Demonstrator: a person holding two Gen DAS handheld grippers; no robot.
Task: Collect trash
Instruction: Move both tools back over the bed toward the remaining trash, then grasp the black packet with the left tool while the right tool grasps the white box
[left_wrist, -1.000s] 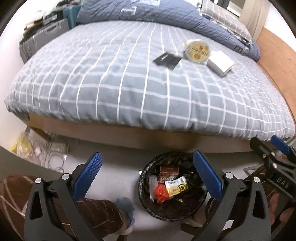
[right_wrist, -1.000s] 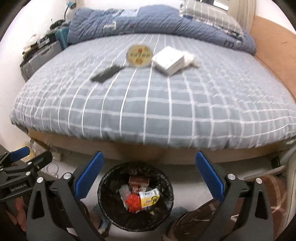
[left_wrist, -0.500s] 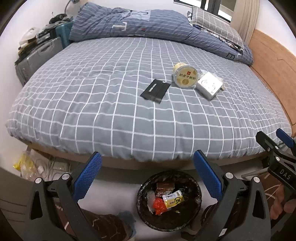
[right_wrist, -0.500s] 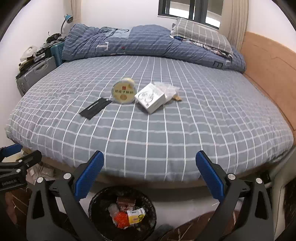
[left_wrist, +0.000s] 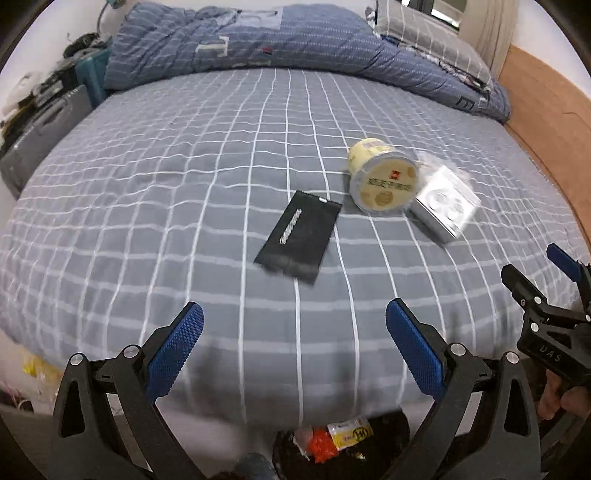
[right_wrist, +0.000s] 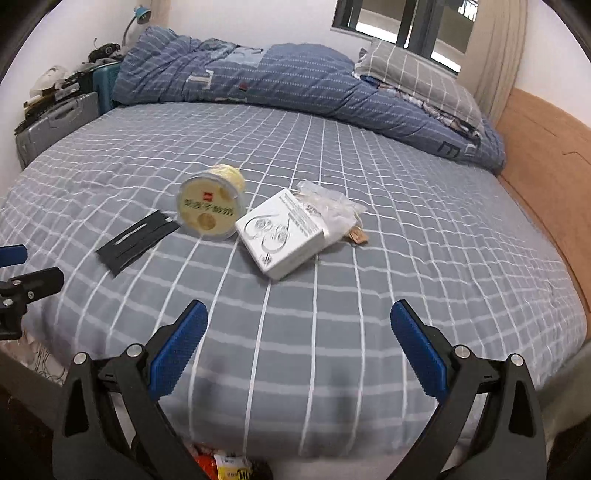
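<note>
On the grey checked bed (left_wrist: 147, 206) lie a flat black packet (left_wrist: 300, 236) (right_wrist: 138, 242), a yellow cup on its side (left_wrist: 382, 179) (right_wrist: 211, 206), a white box (left_wrist: 443, 201) (right_wrist: 284, 230) and a clear plastic bag (right_wrist: 328, 205) behind the box. My left gripper (left_wrist: 294, 332) hangs open over the bed's near edge, short of the black packet. My right gripper (right_wrist: 298, 332) is open too, in front of the white box. A black-lined trash bin (left_wrist: 388, 432) with wrappers (left_wrist: 349, 432) sits on the floor below the bed edge.
A blue duvet (right_wrist: 295, 85) and a checked pillow (right_wrist: 417, 81) are heaped at the far end of the bed. A grey suitcase (right_wrist: 55, 125) and clutter stand at the left. A wooden headboard (right_wrist: 546, 155) runs along the right.
Both grippers have risen from over the trash bin and moved forward above the bed. The items on the bed are now closer, and the bin has dropped to the bottom edge.
</note>
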